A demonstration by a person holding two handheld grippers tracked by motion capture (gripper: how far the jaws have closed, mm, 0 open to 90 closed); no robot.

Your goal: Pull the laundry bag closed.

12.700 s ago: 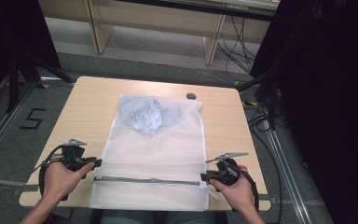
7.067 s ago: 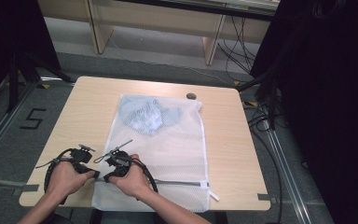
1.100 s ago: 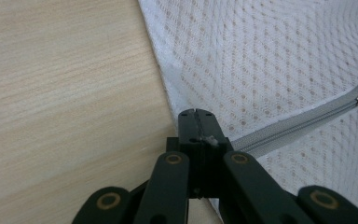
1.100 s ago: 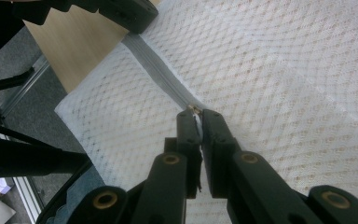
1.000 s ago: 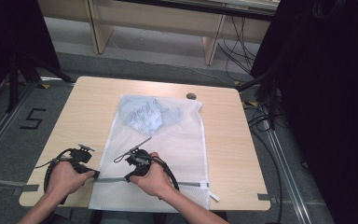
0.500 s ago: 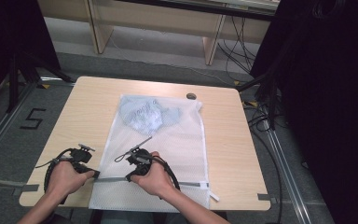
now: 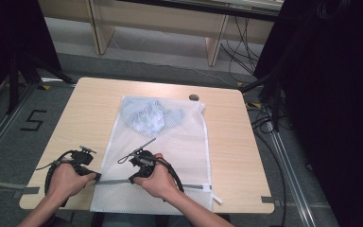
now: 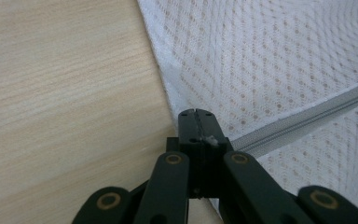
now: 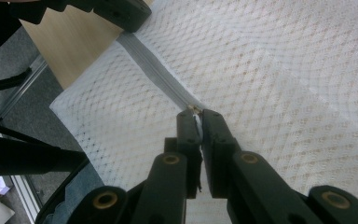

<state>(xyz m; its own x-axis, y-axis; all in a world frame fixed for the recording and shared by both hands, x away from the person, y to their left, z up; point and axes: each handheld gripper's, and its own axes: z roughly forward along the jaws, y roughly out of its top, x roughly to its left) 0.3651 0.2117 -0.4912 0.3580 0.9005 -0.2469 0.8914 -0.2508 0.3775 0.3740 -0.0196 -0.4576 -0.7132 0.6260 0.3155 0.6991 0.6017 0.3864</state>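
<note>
A white mesh bag lies flat on the wooden table, with a pale blue garment inside its far end. A grey zipper runs across the near end. My left gripper is shut on the bag's left edge where the zipper ends; in the left gripper view its jaws pinch a bit of white fabric. My right gripper sits a short way to the right on the zipper line, shut on the zipper pull. Behind it the zipper is closed.
A small dark round object lies near the table's far edge. A white tab sticks out at the bag's near right corner. The bag's near end overhangs the table's front edge. The left gripper's body lies at the top of the right gripper view.
Nothing has moved over the last second. Since about seven seconds ago my right gripper has shifted to the right along the zipper, away from the left gripper.
</note>
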